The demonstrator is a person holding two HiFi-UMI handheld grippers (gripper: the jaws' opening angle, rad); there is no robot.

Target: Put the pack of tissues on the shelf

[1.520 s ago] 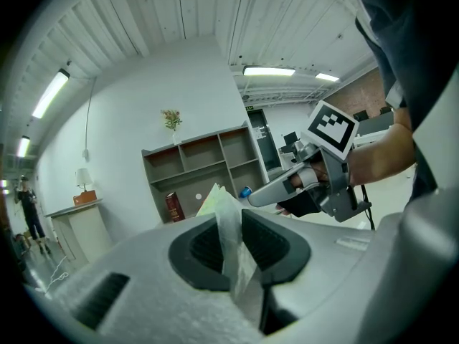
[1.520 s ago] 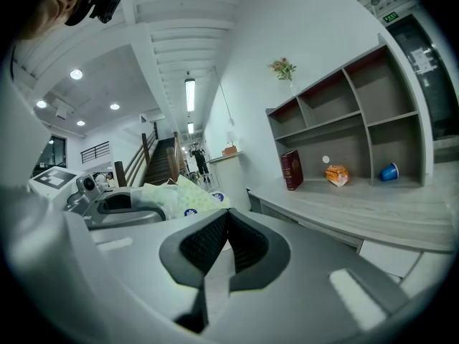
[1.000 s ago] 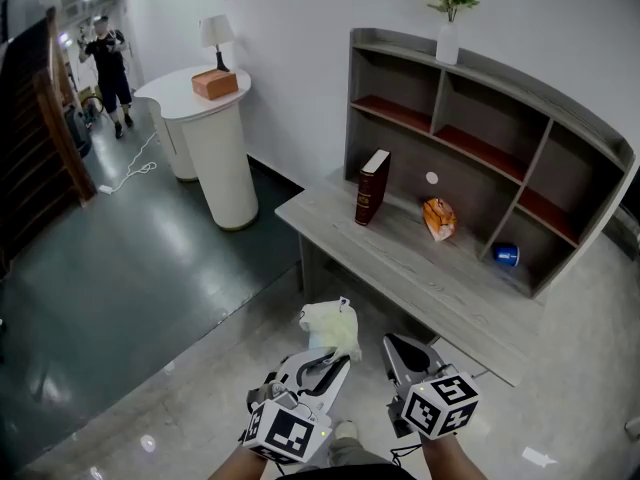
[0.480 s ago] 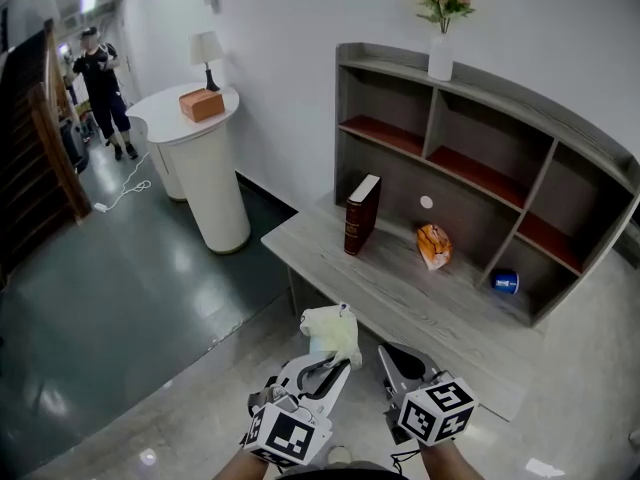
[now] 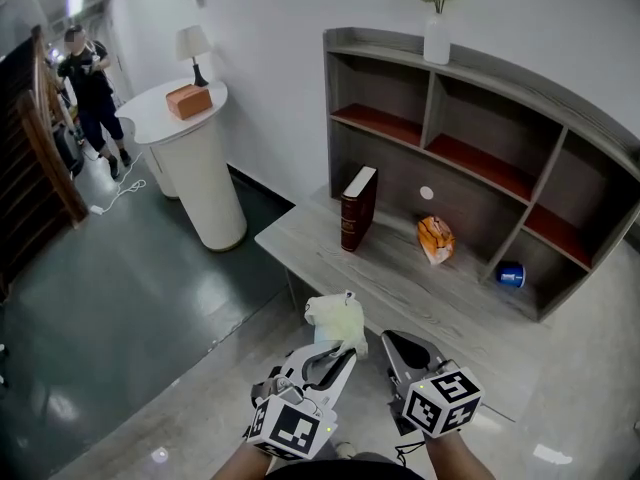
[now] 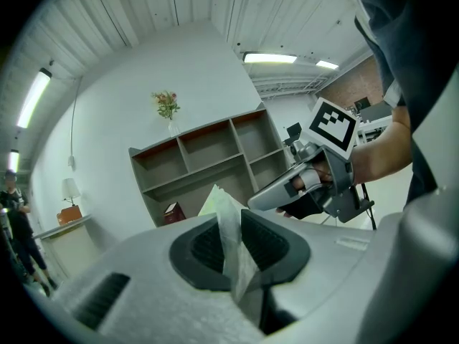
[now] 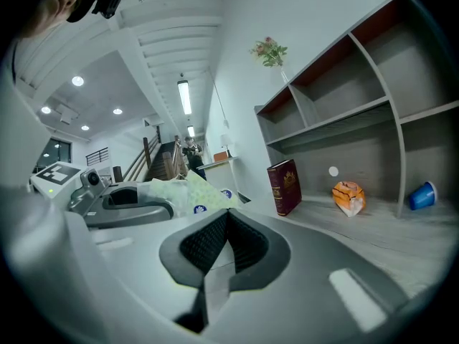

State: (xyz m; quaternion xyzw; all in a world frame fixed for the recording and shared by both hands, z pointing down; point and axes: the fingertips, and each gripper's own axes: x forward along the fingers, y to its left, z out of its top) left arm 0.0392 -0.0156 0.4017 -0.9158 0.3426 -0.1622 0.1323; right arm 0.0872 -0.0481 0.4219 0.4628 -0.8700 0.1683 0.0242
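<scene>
jaws of the left gripper [image 5: 338,351] pinch an edge of the pack of tissues [image 5: 336,317], in the air short of the worktop [image 5: 330,253]; it looks light and soft, so that wrapper edge should do. jaws of the right gripper [image 5: 398,345] are pressed together, empty. the shelf [image 5: 470,73] has a book [image 5: 357,208], an orange packet [image 5: 436,238] and a blue cup [image 5: 510,274] at its lower bays.

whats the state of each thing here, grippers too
left gripper, shut on pack of tissues
right gripper, shut, empty
pack of tissues, held in the air, not yet on shelf
book, closed, upright
blue cup, on its side
vase, upright on top of the shelf
</scene>
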